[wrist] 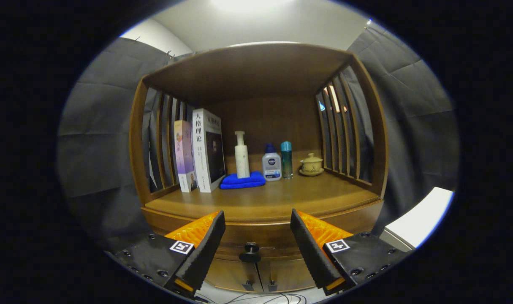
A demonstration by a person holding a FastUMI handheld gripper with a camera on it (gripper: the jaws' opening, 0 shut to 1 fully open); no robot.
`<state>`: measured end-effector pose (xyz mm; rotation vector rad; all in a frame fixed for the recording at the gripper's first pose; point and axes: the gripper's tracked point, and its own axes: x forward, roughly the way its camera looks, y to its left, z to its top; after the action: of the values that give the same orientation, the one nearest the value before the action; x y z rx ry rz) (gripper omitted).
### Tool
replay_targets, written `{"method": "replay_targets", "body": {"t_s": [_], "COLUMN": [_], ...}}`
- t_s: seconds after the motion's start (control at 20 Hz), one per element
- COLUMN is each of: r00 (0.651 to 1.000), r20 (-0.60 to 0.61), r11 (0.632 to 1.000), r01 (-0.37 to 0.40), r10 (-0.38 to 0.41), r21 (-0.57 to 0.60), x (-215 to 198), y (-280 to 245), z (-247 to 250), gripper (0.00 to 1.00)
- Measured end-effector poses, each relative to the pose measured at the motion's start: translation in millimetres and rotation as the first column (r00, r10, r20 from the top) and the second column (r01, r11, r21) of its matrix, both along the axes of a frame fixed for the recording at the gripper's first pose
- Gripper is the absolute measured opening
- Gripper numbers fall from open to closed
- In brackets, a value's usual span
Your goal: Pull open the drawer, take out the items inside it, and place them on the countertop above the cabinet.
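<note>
Reaching for the drawer knob [250,251] with the gripper [257,234] released, jaws spread wide either side of it, you risk closing off-centre on that small knob and slipping; the drawer [260,236] sits closed under the tabletop [273,198].

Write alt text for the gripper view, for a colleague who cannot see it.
The open gripper faces a wooden cabinet, its fingers either side of the dark knob of a shut drawer. On the countertop above stand two books, a pump bottle on a blue cloth, two smaller bottles and a lidded cup.
</note>
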<state>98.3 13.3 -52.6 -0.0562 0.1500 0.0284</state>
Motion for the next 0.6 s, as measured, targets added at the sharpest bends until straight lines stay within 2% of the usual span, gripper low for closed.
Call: {"method": "replay_targets", "body": {"t_s": [0.15,0.3,0.55,0.6], "r00": [0.999,0.996,0.985,0.982], "r20": [-0.040,-0.093,-0.173,-0.189], "r11": [0.999,1.000,1.000,1.000], "r01": [0.001,-0.003,0.012,0.013], "r10": [-0.002,0.001,-0.015,-0.015], "r21": [-0.033,-0.016,-0.014,-0.009], "x": [9.7,19.0,18.2,17.3], "y": [-0.1,4.3,-0.4,-0.4], "z": [-26.1,-57.1,-94.1,-101.0], "gripper": [0.96,0.95,0.90,0.86]}}
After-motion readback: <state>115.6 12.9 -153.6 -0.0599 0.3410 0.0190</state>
